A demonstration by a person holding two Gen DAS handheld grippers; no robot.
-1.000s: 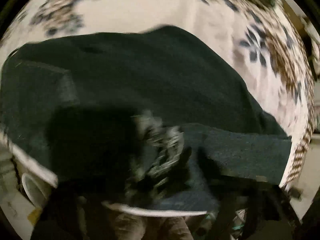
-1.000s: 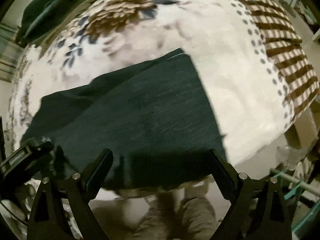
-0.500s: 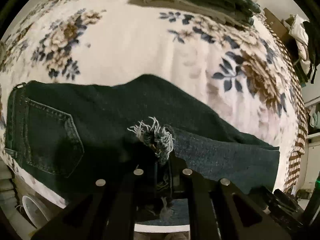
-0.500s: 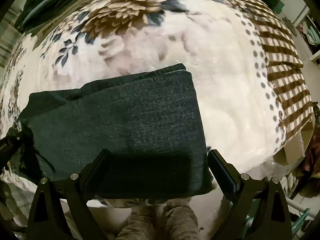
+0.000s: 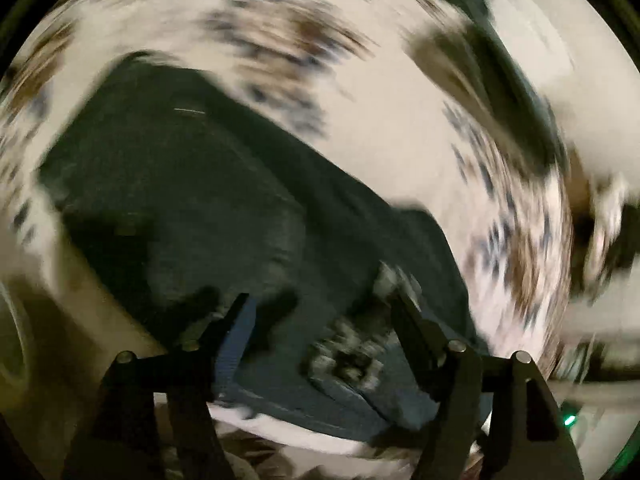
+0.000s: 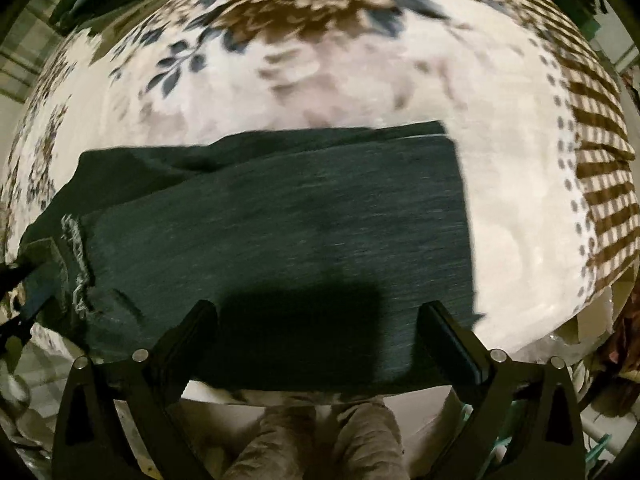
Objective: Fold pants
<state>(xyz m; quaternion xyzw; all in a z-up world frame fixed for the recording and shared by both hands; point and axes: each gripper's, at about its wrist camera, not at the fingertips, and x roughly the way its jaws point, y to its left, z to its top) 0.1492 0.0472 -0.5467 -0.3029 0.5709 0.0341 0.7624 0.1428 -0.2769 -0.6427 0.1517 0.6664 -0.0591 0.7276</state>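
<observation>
1. Across the left wrist view, heavy motion blur smears everything. The dark denim pants (image 5: 224,208) lie on the bed's floral blanket (image 5: 380,128), running from the upper left down toward the near edge of the bed.
2. The left gripper (image 5: 320,312) hangs over the near part of the pants with its two fingers spread wide apart and nothing between them. A frayed pale hem (image 5: 352,352) lies between the fingers, on top of the fabric.
3. A blurred dark heap of clothes (image 5: 500,80) sits toward the far right of the bed.
4. Seen from the right wrist, the pants (image 6: 280,216) lie folded lengthwise along the near edge of the bed, on the blanket (image 6: 320,80), with the frayed hem (image 6: 76,264) at their left end.
5. The right gripper (image 6: 316,320) is spread open above the near edge of the pants, holding nothing; its shadow falls on the denim.
</observation>
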